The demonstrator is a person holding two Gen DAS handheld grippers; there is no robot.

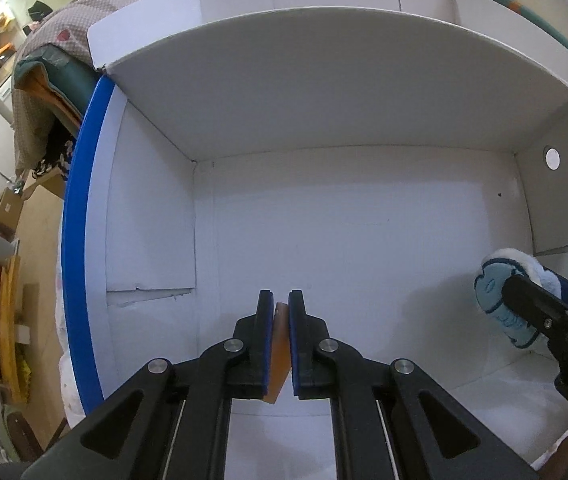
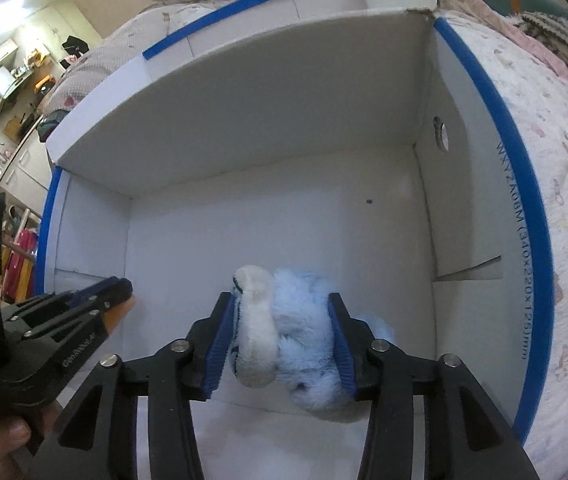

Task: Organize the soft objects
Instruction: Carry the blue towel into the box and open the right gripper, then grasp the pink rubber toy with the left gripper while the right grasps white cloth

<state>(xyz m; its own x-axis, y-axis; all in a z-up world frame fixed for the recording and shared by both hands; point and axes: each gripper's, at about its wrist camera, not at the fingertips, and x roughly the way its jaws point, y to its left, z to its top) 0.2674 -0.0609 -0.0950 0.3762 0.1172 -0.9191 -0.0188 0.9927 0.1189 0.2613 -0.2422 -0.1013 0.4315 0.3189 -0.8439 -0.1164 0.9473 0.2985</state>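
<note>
Black arms of the left hand-held gripper [image 1: 280,300] were seen nearest the lens, its blue-padded jaws drawn almost together on a thin, flat orange piece of soft material [image 1: 279,354], which was pinched upright between them. It was held low inside a large white cardboard box with blue tape along its rim [image 1: 79,208], toward the left side of the box's pale floor. The same orange piece [image 2: 117,314] was glimpsed in the right wrist view, at the tip of the left hand-held gripper [image 2: 123,286].

Further right, the right hand-held gripper [image 2: 279,300] was held partly open, its jaws pressed against both sides of a fluffy light-blue plush toy with a white, cream-coloured limb [image 2: 296,332]. The toy was carried inside the box, near its right wall and low over the floor; contact with the floor could not be judged. A quilted, pale patterned bedcover [image 2: 556,184] was seen beside the box on the right.
</note>
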